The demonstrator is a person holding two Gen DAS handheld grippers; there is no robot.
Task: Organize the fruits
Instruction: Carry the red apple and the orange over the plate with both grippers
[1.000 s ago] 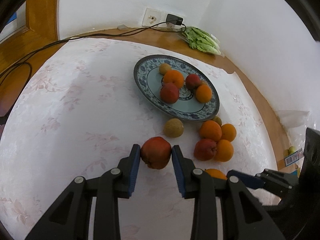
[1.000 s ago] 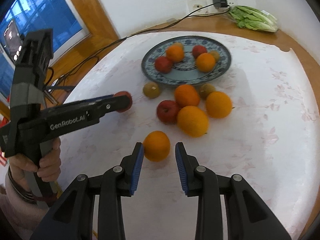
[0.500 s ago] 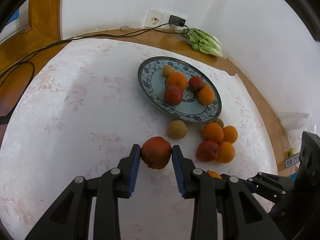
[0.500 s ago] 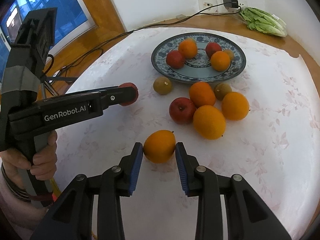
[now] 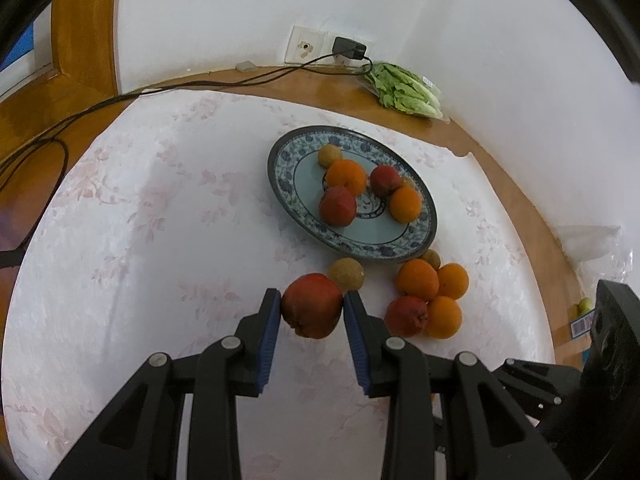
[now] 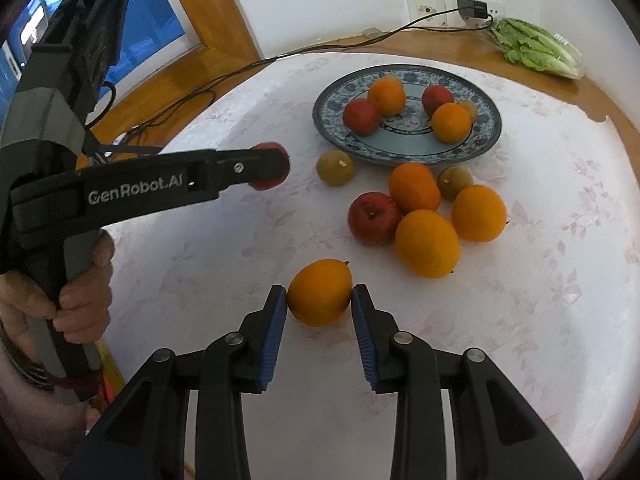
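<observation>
Cloth point(image 5: 140, 220) is spread under both tongs. Ahead of them, the plate point(image 6: 486, 136) is filled with five fruits, and a fruit pile point(image 6: 428, 216) is seen nearer. A red apple point(image 5: 313, 311) is pinched by the left tongs point(image 5: 311, 312). An orange point(image 6: 320, 293) is squeezed by the right tongs point(image 6: 319, 304).

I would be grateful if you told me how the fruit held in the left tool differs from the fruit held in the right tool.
The left tool grips a dark red apple with a dull, blemished skin; the right tool grips a smooth, bright orange citrus fruit. The apple looks lumpy and roundish, while the orange fruit is a wider oval. Both fruits are pinched between blue pads over the white floral tablecloth, short of the blue patterned plate.
</observation>
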